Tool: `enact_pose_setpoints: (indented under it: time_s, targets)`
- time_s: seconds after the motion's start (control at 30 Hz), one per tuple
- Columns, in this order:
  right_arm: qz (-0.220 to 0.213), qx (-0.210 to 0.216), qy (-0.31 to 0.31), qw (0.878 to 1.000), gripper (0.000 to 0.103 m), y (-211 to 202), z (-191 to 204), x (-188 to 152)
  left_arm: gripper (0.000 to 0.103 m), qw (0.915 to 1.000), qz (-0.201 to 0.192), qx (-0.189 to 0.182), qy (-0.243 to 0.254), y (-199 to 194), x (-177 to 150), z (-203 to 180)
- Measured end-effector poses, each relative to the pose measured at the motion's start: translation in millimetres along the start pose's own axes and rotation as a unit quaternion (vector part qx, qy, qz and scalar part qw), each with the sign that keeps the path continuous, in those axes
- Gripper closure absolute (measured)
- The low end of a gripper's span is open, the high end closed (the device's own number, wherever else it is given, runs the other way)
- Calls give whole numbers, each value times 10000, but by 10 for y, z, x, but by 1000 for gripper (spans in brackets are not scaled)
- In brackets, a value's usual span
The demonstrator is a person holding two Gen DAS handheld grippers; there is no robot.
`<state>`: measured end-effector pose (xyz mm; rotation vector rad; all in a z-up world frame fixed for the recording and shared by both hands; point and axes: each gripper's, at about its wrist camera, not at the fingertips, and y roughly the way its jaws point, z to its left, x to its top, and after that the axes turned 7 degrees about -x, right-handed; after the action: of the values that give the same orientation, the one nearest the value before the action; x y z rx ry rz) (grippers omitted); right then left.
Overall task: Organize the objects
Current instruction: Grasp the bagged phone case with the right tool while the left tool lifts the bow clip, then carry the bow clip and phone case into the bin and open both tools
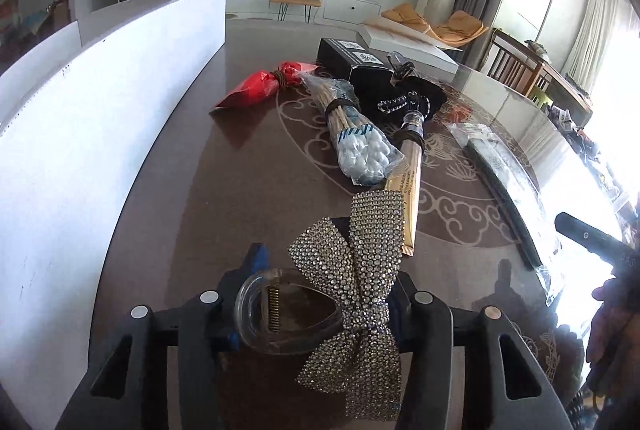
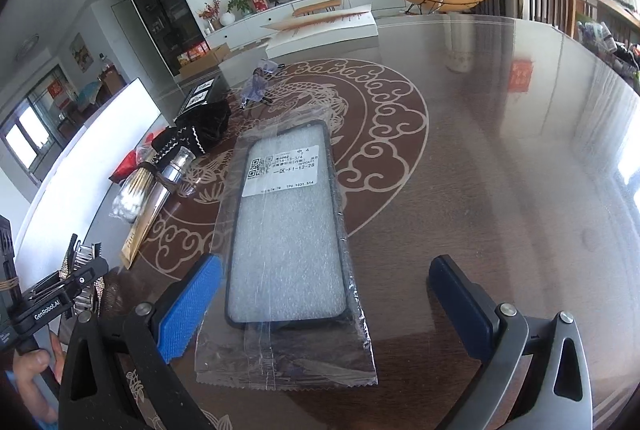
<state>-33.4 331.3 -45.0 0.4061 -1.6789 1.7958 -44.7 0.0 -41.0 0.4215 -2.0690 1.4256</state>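
Left tool (image 1: 316, 314) apparently grips rhinestone bow clip (image 1: 352, 270); right tool (image 2: 324, 306) gapes.

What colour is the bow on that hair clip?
The bow is silvery-gold, covered in small sparkling rhinestones; the left wrist view shows it best.

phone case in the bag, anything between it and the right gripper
Nothing visible. The bagged phone case lies flat on the table, its near end already between the open fingers of the right gripper, untouched.
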Motion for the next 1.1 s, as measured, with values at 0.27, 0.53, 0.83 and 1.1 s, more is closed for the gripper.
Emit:
enact_pose_setpoints:
  time_s: [0.27, 0.53, 0.83, 1.1]
  targets:
    - [1437, -317, -1239, 9813, 0, 542, 699, 416, 52, 9999, 27, -16, -114, -111, -93, 89]
    - [1411, -377, -1177, 9823, 28, 499, 654, 429, 52, 9997, -158, -113, -135, -361, -207, 90]
    - [646, 522, -753, 9937, 28, -396, 823, 644, 52, 9969, -634, -336, -317, -1050, 82, 51]
    - [294, 2066, -1319, 9690, 28, -856, 2532, 977, 52, 9904, -1084, 576, -640, -1729, 623, 1034]
